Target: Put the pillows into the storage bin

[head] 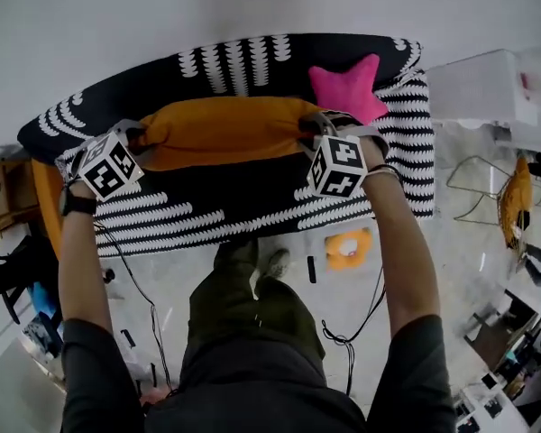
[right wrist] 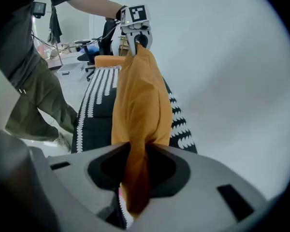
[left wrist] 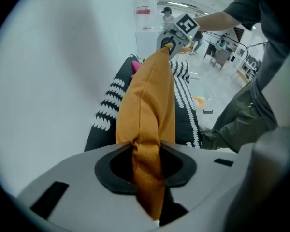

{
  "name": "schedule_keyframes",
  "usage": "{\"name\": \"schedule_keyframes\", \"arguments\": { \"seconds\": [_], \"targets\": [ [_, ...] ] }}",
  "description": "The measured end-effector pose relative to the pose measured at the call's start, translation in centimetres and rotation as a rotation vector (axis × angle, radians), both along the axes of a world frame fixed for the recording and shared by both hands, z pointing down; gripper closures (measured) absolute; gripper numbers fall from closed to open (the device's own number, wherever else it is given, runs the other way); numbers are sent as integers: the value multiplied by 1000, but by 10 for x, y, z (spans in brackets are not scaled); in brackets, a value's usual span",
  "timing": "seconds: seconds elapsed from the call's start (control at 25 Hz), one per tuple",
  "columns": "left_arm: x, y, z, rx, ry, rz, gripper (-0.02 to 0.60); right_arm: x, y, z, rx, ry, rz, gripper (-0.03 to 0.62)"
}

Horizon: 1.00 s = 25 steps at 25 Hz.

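An orange pillow [head: 225,129] stretched from left gripper [head: 137,138] to right gripper [head: 308,135], filling the room between them, pink star pillow [head: 347,88] just behind the right one, wall [head: 162,7] close beyond the patterned cover [head: 252,215], open floor [head: 451,242] at right, cables [head: 347,339] underfoot.

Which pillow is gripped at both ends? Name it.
The long orange pillow, pinched by the left gripper and right gripper; the pink star pillow lies untouched behind it.

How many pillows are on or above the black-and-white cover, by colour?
orange pillow: 1
pink pillow: 1
Total: 2
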<state>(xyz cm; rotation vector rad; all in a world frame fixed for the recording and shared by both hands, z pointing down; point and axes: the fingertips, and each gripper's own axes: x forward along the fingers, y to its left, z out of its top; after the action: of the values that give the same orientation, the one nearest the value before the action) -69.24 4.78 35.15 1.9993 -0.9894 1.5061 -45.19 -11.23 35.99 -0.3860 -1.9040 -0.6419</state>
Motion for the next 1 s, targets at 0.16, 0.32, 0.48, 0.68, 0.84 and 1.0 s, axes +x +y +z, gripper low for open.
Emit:
{"name": "schedule_keyframes", "arguments": {
  "seconds": [0.16,0.32,0.48,0.68,0.84,1.0],
  "targets": [
    [48,-32,-33,10,-28,148,483,68,2,-27,13,-28,135,491],
    [111,-57,-63,-9,-23,289,482,142,4,-60,35,-53,255,491],
    [187,-82,-87,-3,0,435,480,228,10,-92,80,-51,395,491],
    [304,-84,-92,5,52,547,479,350,41,-99,83,-20,510,491],
    [400,-73,-71,-5,88,592,479,448,65,-84,89,31,575,491],
    [493,-47,-33,-35,134,617,479,541,92,-55,87,88,620,491]
  ]
}}
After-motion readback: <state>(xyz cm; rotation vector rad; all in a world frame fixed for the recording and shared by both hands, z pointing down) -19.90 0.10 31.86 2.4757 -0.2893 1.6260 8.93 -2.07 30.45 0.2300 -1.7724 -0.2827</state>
